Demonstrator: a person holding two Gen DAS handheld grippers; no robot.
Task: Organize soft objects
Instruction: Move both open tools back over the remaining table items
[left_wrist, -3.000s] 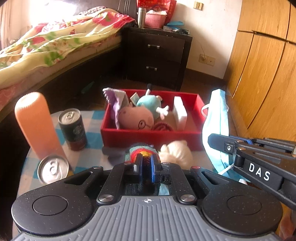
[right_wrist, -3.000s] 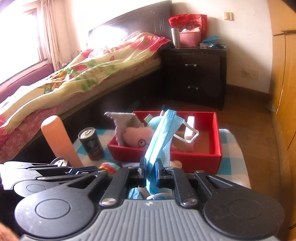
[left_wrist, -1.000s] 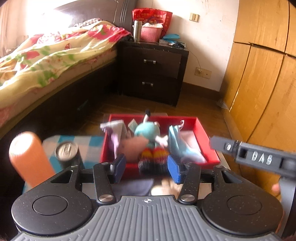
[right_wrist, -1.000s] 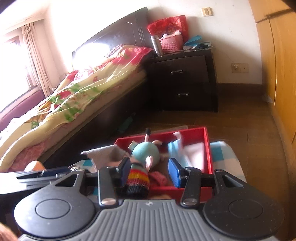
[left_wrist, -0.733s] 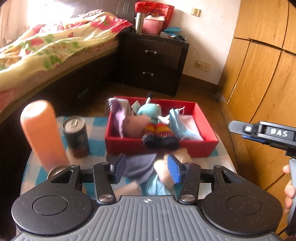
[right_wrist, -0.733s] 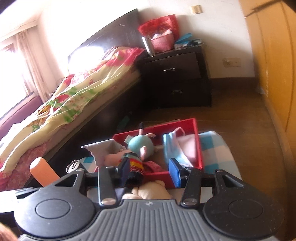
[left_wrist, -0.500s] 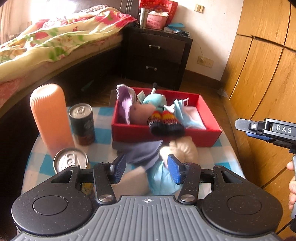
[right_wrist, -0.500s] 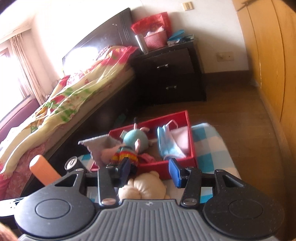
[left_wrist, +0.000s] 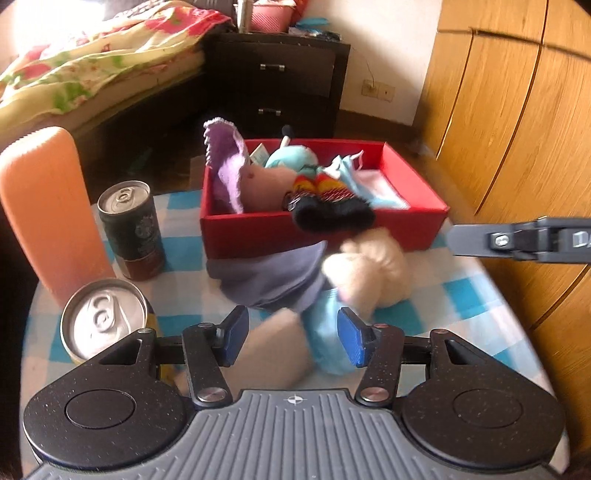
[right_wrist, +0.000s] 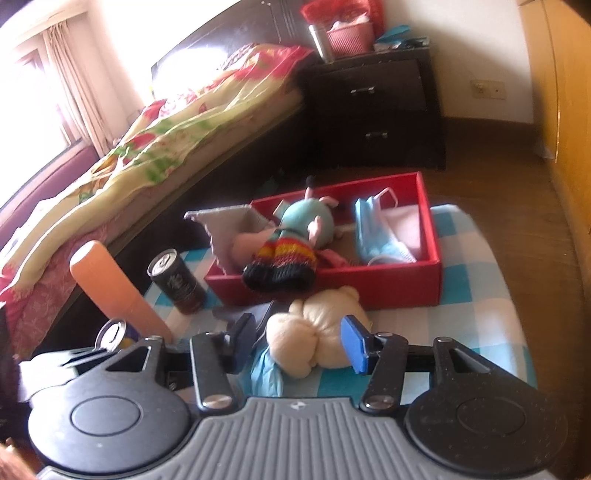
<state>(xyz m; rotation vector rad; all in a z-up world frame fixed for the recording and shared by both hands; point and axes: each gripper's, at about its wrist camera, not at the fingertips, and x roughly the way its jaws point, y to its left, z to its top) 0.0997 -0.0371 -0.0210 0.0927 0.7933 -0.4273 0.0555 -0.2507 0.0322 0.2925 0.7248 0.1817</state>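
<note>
Both grippers hover released over the plush, lined up for boxing.

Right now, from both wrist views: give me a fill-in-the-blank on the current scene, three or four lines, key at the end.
1. The rainbow-striped knitted hat with a black brim hangs over the front wall of the ____ cardboard box.
2. The blue pleated face mask lies ____ that box.
3. The cream plush toy lies on the ____ tablecloth, outside the box.
4. Both the left gripper and the right gripper are ____.

Missing words: red; inside; checked; open
</note>
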